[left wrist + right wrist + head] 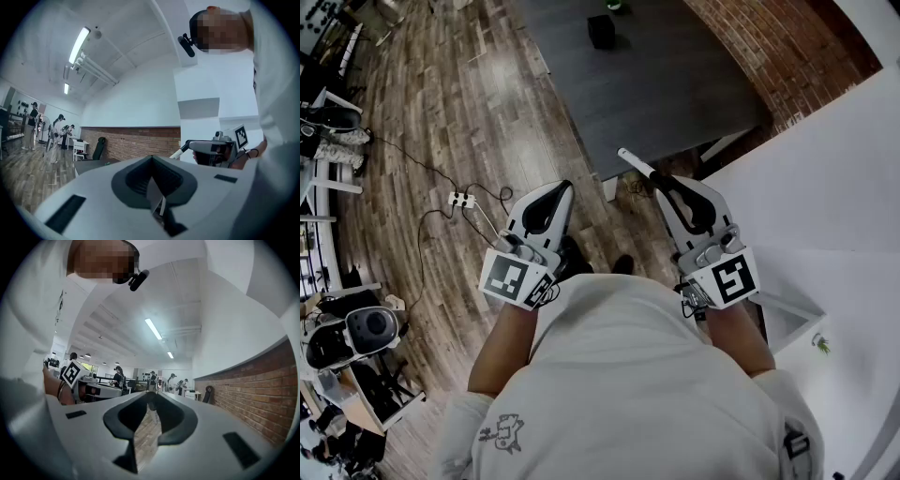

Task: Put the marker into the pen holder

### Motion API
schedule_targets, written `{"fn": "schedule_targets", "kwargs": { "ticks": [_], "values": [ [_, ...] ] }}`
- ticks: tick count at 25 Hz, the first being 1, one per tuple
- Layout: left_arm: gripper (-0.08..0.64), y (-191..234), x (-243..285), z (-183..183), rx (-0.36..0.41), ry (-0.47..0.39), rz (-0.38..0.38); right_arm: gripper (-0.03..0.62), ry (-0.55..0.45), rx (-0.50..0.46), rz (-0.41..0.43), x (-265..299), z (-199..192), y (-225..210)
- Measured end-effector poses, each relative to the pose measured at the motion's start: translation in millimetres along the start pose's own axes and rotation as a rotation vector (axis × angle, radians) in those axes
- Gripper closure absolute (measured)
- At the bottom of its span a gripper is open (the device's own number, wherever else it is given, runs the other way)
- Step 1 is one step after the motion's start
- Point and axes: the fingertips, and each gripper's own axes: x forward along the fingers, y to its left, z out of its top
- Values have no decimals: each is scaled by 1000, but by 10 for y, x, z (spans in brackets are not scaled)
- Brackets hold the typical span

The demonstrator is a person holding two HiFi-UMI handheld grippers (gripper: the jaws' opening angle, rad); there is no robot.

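I hold both grippers close in front of my chest, above the wooden floor. My right gripper (pixel 664 184) is shut on a white marker (pixel 636 164), whose dark tip sticks out forward and to the left of the jaws. The marker (pixel 178 152) also shows in the left gripper view, jutting from the right gripper (pixel 190 145). In the right gripper view it is a thin shape (pixel 152 409) between the jaw tips. My left gripper (pixel 560 187) is shut with nothing in it. A small black container (pixel 602 30), possibly the pen holder, stands far ahead on a dark grey table (pixel 675 84).
A brick wall (pixel 787 47) and a white wall (pixel 825 178) lie to the right. A white power strip (pixel 461 199) with cables lies on the floor to the left. Chairs and equipment (pixel 356 337) crowd the left edge. Several people (pixel 56 136) stand far off.
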Motion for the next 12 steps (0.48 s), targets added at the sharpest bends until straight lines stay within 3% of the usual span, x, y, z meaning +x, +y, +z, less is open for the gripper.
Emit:
{"fn": "schedule_targets", "kwargs": {
  "ticks": [12],
  "values": [
    [549,517,-81,54,-4,2,-9,522,7,-6,-11,490,1,144]
  ]
}}
